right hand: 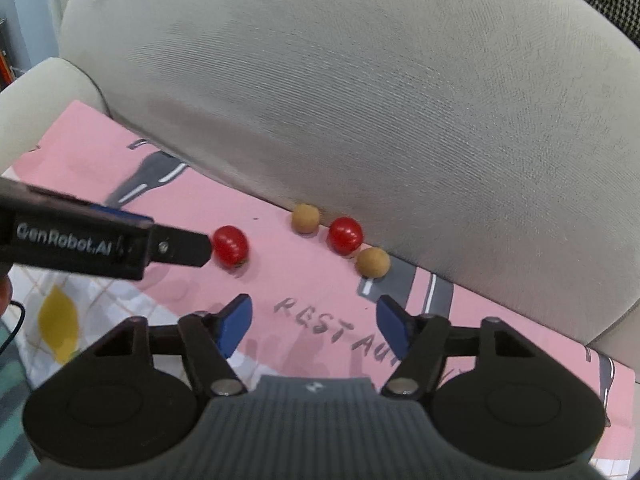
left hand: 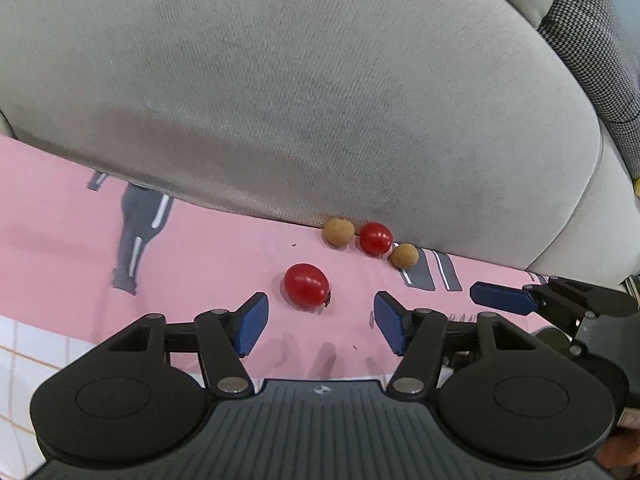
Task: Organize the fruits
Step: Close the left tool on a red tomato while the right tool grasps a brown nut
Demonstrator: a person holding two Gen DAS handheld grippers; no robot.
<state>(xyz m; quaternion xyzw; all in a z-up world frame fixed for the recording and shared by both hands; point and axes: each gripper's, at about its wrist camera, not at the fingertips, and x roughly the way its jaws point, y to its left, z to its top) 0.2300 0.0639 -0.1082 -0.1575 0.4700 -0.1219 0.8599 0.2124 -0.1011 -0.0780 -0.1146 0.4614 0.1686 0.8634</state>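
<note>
Four small fruits lie on a pink printed cloth spread over a seat, in front of a large grey cushion. Three sit in a row right against the cushion's lower edge: a tan round fruit (possibly a longan, though the skin is too small to read), a red cherry tomato touching it on its right, and a second tan round fruit just beside the tomato. A second, larger-looking cherry tomato lies apart from the row, nearer the cameras.

The left hand-held gripper points down at this nearer tomato. Its blue pads stand apart at a middling width, with the tomato just beyond the tips and between their lines; neither pad touches it and nothing is held. In the right wrist view the left hand-held gripper's black body comes in from the left edge, and its tip sits right at the tomato's left side; whether it touches there I cannot tell.

The right hand-held gripper also stands partly open and empty, its pads over bare cloth above grey printed lettering. The row of three fruits lies beyond its tips, the right-hand tan fruit nearest. One of its blue fingers shows at the right edge of the left wrist view, well short of the fruits.

A white cloth with a grid and a yellow lemon print shows beneath the pink cloth's near edge.
</note>
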